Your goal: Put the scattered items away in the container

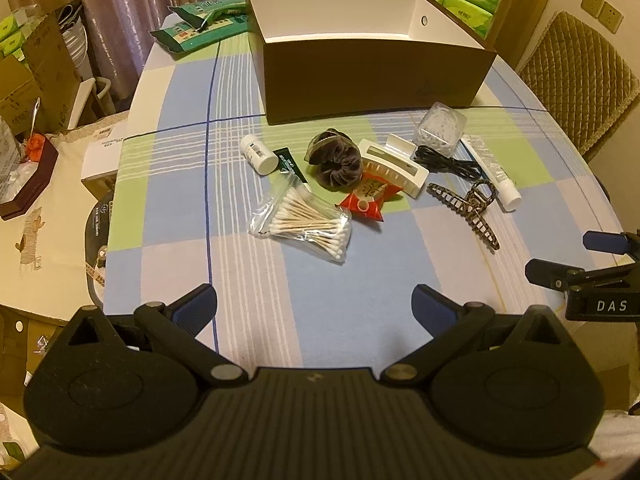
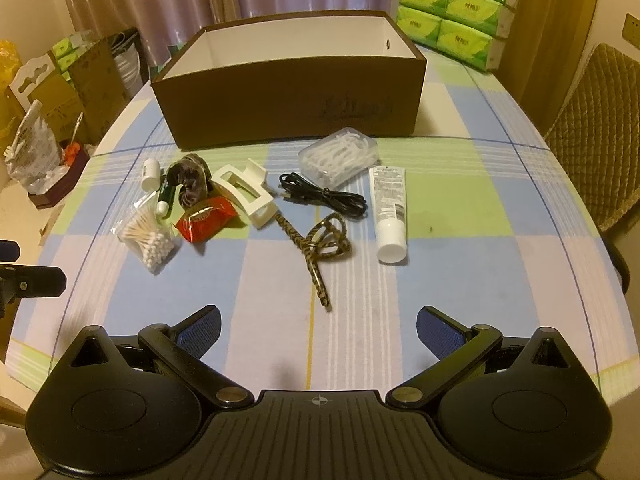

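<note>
From the left wrist, the left gripper (image 1: 314,308) hovers with fingers spread wide and holding nothing above the checked tablecloth (image 1: 360,280). Ahead lie a bag of cotton swabs (image 1: 304,222), a brown scrunchie (image 1: 336,160) and a leopard hair claw (image 1: 466,210), all in front of the brown box (image 1: 372,76)

From the right wrist, the right gripper (image 2: 318,330) is likewise spread and bare; a white tube (image 2: 388,208) and black cable (image 2: 324,198) lie near the box (image 2: 288,96), whose visible inside looks bare
</note>
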Tool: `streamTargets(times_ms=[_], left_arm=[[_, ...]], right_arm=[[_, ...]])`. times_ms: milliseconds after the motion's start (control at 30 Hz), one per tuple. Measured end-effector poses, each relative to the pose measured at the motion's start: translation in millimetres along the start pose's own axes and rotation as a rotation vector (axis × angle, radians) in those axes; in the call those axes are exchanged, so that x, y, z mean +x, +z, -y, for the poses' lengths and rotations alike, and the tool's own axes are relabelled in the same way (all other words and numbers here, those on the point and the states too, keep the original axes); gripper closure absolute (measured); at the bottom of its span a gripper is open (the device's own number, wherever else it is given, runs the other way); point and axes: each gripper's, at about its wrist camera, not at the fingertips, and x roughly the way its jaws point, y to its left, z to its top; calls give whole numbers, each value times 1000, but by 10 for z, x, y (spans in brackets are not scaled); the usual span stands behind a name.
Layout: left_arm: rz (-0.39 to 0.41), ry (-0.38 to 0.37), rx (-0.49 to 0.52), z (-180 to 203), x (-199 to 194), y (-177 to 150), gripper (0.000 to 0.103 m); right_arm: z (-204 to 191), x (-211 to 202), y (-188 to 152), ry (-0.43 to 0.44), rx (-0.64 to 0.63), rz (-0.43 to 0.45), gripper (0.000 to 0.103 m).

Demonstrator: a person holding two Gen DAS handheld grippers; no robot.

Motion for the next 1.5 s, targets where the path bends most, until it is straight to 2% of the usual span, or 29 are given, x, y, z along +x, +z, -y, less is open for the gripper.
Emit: streamTargets(times_ms=[1067,1500], left_arm=[[-45,-39,55,8,195,101,1],[-23,-41,29,-9,371,252,1]], right_arm=[[55,155,77,-21,5,-45,2],[388,271,328,-39,-14,30,2]])
